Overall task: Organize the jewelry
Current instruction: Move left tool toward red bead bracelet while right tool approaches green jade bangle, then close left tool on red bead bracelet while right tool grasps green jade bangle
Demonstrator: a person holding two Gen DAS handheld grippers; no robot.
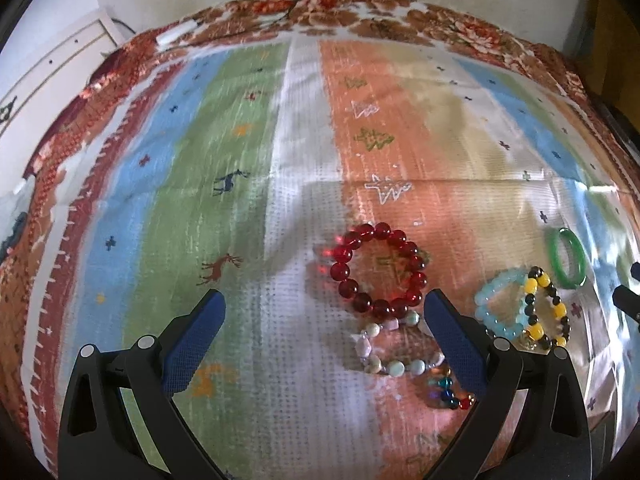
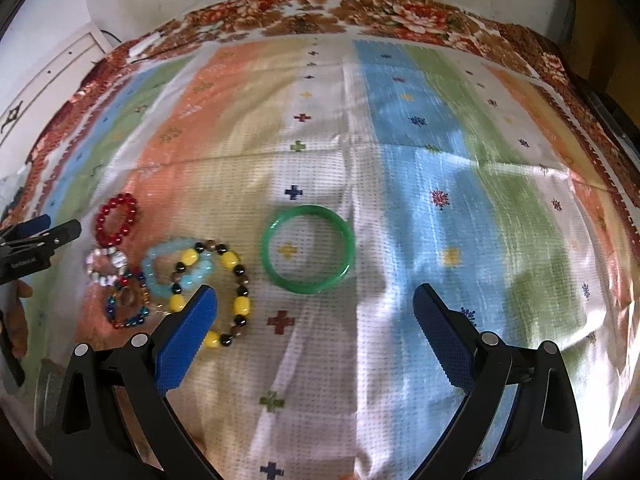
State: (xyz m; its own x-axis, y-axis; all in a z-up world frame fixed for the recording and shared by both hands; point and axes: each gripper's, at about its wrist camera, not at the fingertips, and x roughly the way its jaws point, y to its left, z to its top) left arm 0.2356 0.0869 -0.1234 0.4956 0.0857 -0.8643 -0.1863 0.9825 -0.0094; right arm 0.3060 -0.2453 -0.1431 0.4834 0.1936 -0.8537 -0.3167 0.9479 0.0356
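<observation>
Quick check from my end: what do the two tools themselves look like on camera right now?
Both match: the left tool and right tool have black Y-shaped frames with triangular cutouts and round silver pivot pins. The fingers carry blue dimpled pads. No cables or sleeves show; small white lettering marks the left tool's side, unreadable.

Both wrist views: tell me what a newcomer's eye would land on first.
The striped cloth fills both views, loud in orange, blue, green and white. On it, a cluster of bead bracelets lies together: the red bracelet farthest, the yellow-black bracelet overlapping the pale blue bracelet. The green bangle lies apart to their right, ahead of the open right gripper.
</observation>
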